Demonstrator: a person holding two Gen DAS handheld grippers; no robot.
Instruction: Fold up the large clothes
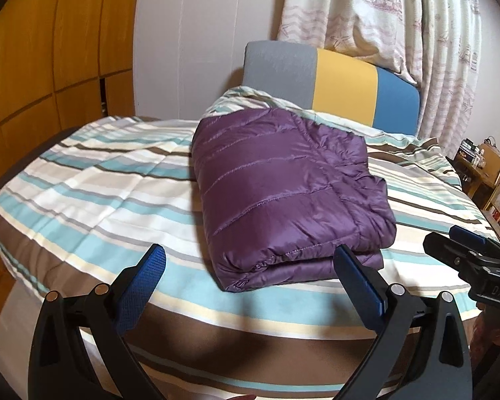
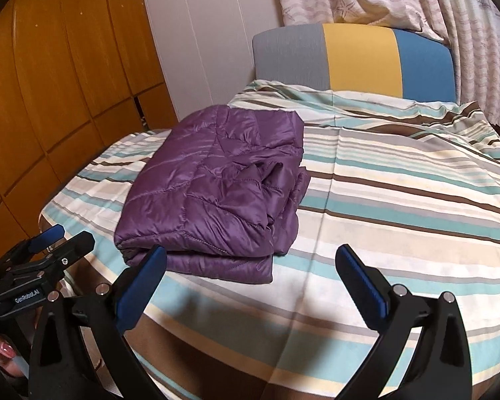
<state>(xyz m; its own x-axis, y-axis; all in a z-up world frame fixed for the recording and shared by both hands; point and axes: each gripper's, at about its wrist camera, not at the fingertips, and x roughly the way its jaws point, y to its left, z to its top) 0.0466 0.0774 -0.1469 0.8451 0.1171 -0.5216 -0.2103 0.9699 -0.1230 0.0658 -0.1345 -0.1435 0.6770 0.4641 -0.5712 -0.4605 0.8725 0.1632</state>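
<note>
A purple quilted jacket (image 1: 283, 190) lies folded into a thick rectangle on the striped bedspread (image 1: 93, 193). My left gripper (image 1: 250, 263) hovers open just short of the jacket's near edge, with nothing between its blue pads. In the right wrist view the same jacket (image 2: 216, 193) sits left of centre on the bedspread (image 2: 400, 206). My right gripper (image 2: 250, 263) stands open over the bed's near edge, its left finger close to the jacket's front corner but not touching it. Each gripper shows at the edge of the other's view: the right gripper (image 1: 466, 250) and the left gripper (image 2: 50, 243).
A grey, yellow and blue headboard (image 1: 333, 80) stands at the far end with patterned curtains (image 1: 400, 10) behind. Wooden wardrobe doors (image 1: 50, 50) line the left wall. Cluttered shelves (image 1: 490, 180) stand right of the bed. A person's fingers (image 2: 3, 350) show at lower left.
</note>
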